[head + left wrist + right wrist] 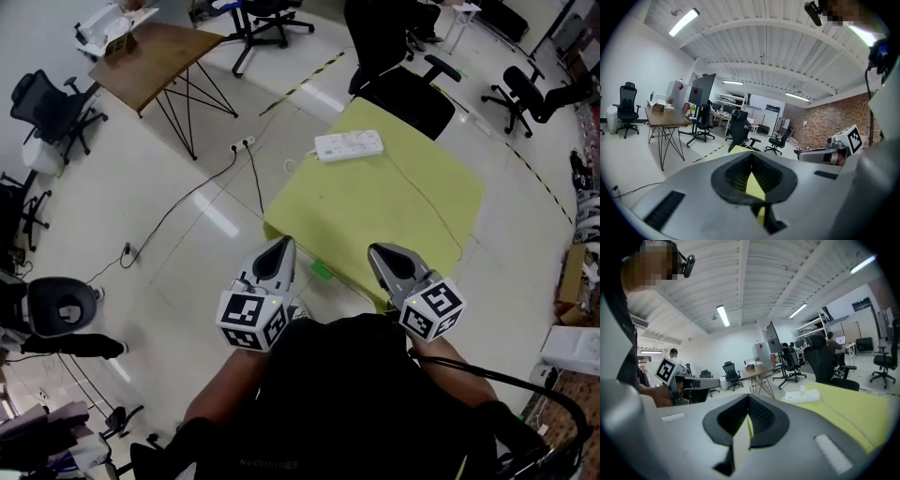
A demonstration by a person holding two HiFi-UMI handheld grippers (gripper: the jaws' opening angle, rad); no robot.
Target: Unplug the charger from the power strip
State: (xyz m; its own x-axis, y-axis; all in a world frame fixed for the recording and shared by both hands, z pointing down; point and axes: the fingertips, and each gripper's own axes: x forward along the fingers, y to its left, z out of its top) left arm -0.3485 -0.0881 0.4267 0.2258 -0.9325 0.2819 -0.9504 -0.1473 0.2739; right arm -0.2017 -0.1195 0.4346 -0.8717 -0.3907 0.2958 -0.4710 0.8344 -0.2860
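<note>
Yellow-green table (412, 202) stands on a glossy pale floor (187, 216) in an open workroom. Power strip (349, 145), white, lies at the table's far edge, with a black office chair (403, 89) just behind it. The left gripper (281, 248) and right gripper (382, 253) are held side by side at the near edge, close to the person's body and well apart from the strip. Both have their jaws together with nothing between them.

The head view alone shows the room from above: a wooden table (155, 56) on black wire legs, black-and-yellow tape (300, 82) on the floor, and a second strip (242, 144) with a black cable trailing from it.

The right gripper view shows what the head view does not make clear: a small white charger (802, 389) standing upright, plugged into the strip. It also shows a ribbed white ceiling (754, 282) with tube lights.

Only the left gripper view shows a brick wall (825, 124).
</note>
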